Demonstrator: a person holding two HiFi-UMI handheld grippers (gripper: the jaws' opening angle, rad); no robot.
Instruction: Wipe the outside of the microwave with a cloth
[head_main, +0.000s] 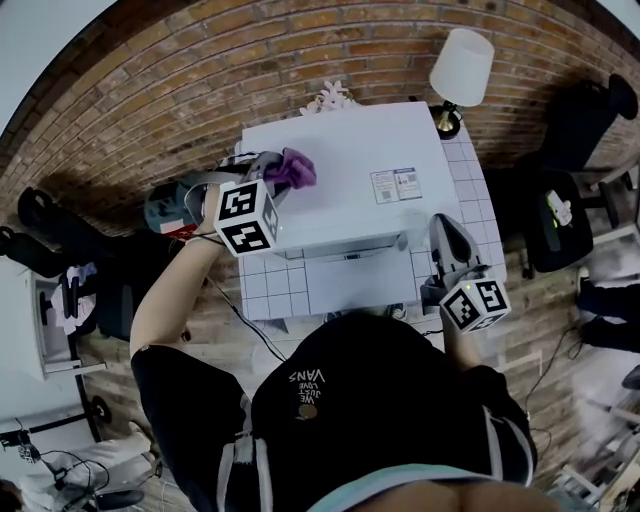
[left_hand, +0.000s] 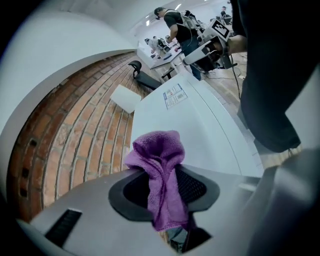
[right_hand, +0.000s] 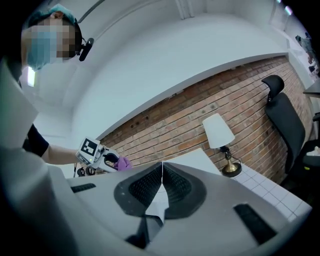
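Gripping the purple terry cloth bunched between its jaws, my left gripper sat at the left edge of the boxy white microwave's top, about midway between its front and back corners. The wad stuck out past the jaw tips. From the left gripper view I could not tell whether it pressed on the white panel or hung just above it. My right gripper was clamped on nothing, its jaws meeting in a thin line. It was parked beside the microwave's right front corner, over the white tiled counter.

To do this stroke well, I judged that the cloth, not the hard jaw tips, had to meet the panel, so I would tilt the left gripper down until the fold flattened. Then I would sweep in straight overlapping lanes from the left edge to the right edge, passing lightly over the printed sticker toward the right edge (its corners could lift). The hold looked like a single pinch on a loose wad, so heavy pressure might drag the cloth out; even, moderate pressure seemed safer. The free right gripper could brace the right side if the microwave slid. The white-shaded brass lamp at the counter's back right corner called for care there.
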